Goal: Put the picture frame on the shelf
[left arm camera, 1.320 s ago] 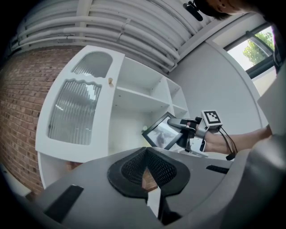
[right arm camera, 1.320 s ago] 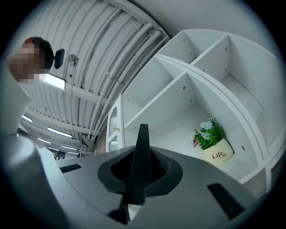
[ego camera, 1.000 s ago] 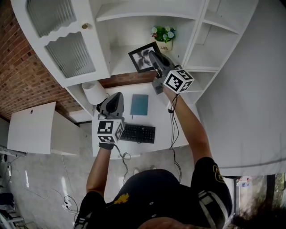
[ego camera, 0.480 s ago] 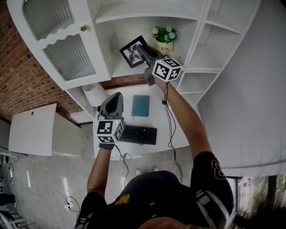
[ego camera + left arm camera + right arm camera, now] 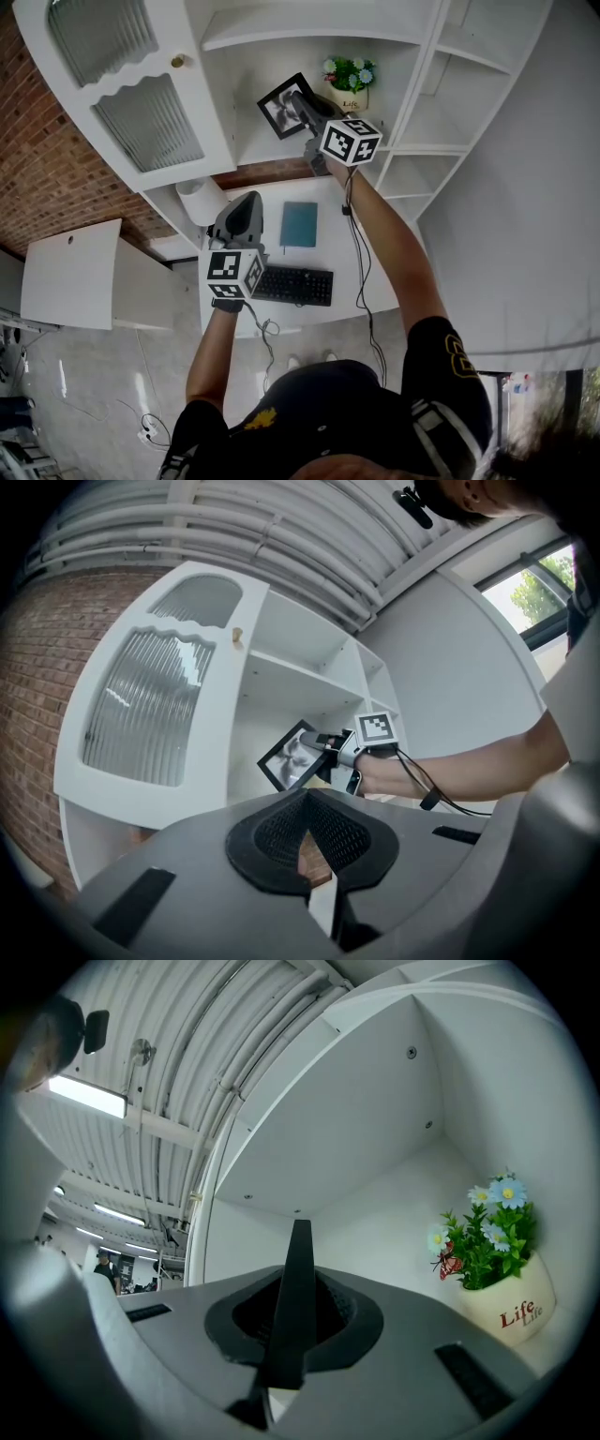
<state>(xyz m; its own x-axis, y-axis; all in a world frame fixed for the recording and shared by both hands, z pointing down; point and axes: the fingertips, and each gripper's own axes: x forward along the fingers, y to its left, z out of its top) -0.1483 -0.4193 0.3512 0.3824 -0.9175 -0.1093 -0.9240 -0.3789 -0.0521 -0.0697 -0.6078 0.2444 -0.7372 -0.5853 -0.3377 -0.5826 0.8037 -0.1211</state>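
Holding the frame (image 5: 279, 106) pinched by its edge, the right gripper (image 5: 302, 105) hovers at the shelf (image 5: 258, 145) bay beside the flower pot (image 5: 347, 92); the frame looks not yet set down. The left gripper (image 5: 246, 208), jaws pressed together and empty, hangs above the desk (image 5: 328, 225).

Smooth white-painted shelf (image 5: 258, 145); ribbed glass cabinet door (image 5: 148, 122) upper left; rough red brick wall (image 5: 47, 159); matt black picture frame (image 5: 281, 101); glossy flower pot (image 5: 506, 1309).
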